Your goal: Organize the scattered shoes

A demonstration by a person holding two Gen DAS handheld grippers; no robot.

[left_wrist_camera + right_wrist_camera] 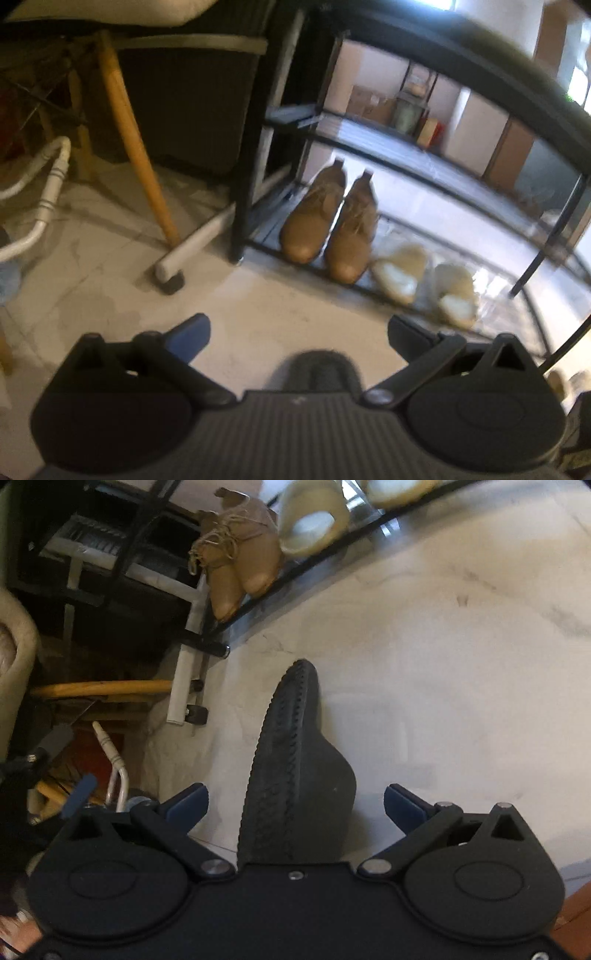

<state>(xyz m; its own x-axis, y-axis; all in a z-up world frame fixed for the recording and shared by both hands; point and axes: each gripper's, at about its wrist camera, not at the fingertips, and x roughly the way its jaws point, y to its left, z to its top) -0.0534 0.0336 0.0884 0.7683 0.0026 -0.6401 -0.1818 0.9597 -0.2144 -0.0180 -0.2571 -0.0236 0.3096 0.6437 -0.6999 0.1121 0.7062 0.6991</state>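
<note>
Left gripper: jaws spread wide, holding nothing, above the pale floor.
Right gripper: jaws wide apart, straddling one black shoe without touching it.
Black shoe: one, on its side on the floor, ribbed sole facing left, toe pointing far.
Shoe rack: far, black frame, lowest shelf occupied.
Tan lace-up shoes: two, side by side, at the left end of the lowest shelf.
Cream slippers: two, just right of the tan pair.
</note>
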